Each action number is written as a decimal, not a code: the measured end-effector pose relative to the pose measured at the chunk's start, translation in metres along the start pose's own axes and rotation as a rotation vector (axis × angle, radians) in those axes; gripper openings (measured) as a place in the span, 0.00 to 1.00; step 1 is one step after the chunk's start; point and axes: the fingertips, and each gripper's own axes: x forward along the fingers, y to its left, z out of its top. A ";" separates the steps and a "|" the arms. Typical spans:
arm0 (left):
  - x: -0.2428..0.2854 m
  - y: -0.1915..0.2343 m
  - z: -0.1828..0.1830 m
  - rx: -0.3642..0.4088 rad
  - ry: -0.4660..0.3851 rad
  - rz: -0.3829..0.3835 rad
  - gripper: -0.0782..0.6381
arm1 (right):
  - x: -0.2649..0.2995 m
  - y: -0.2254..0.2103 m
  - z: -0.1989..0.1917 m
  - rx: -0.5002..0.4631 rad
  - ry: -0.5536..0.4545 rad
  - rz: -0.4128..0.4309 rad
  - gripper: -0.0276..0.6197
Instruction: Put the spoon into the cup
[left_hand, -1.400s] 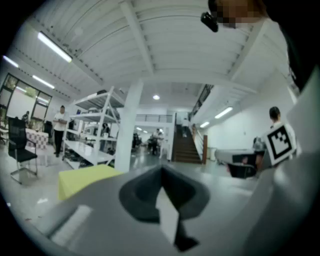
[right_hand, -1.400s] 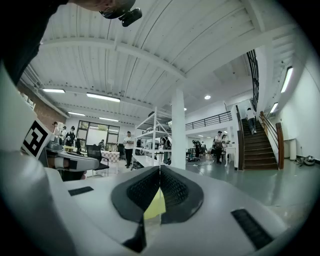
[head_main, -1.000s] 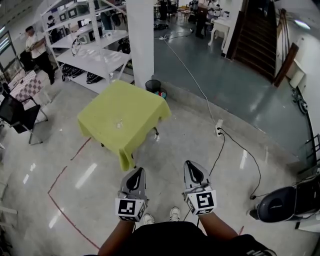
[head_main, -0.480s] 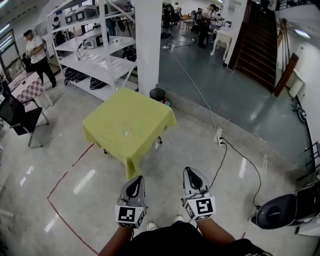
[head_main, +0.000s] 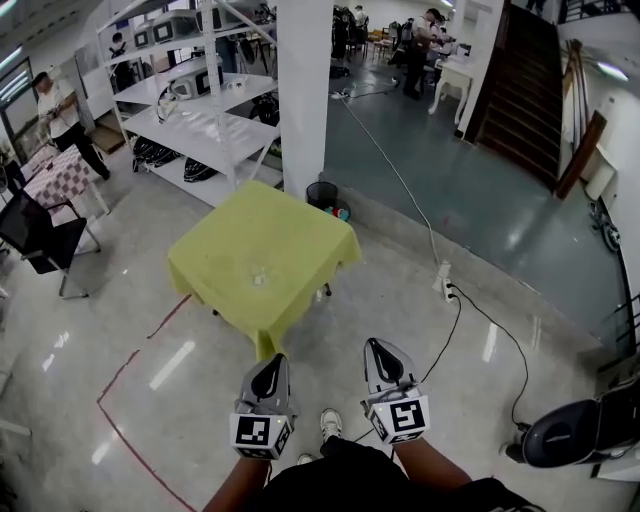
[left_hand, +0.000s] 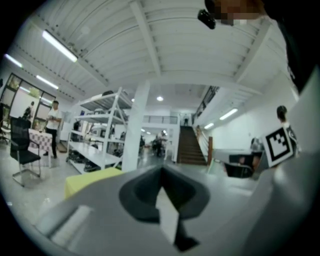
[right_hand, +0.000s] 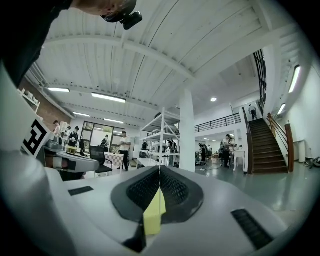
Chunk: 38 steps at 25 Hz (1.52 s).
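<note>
Left gripper (head_main: 271, 359) and right gripper (head_main: 376, 344) are held level, side by side, at 6 o'clock in the head view. Each has its jaws pressed together on nothing. A table (head_main: 225, 245) under a yellow cloth stands at 12 o'clock from them, well apart. Near its middle sits a small clear thing (head_main: 258, 275), too small to tell as cup or spoon. A white pillar (head_main: 303, 90) rises behind the table, and white shelves (head_main: 190, 110) stand at 10 o'clock.

A yellow-clothed table (head_main: 230, 240) stands near a white pillar (head_main: 303, 90), with what may be a bin (head_main: 321, 194) between.
</note>
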 end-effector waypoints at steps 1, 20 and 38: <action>0.008 0.003 0.002 0.009 -0.003 0.005 0.12 | 0.009 -0.004 -0.001 -0.002 -0.001 0.006 0.05; 0.092 0.052 0.006 0.097 0.006 0.165 0.12 | 0.133 -0.021 -0.011 0.008 -0.038 0.216 0.05; 0.130 0.193 0.019 0.076 -0.016 0.163 0.12 | 0.266 0.051 -0.001 0.038 -0.047 0.219 0.05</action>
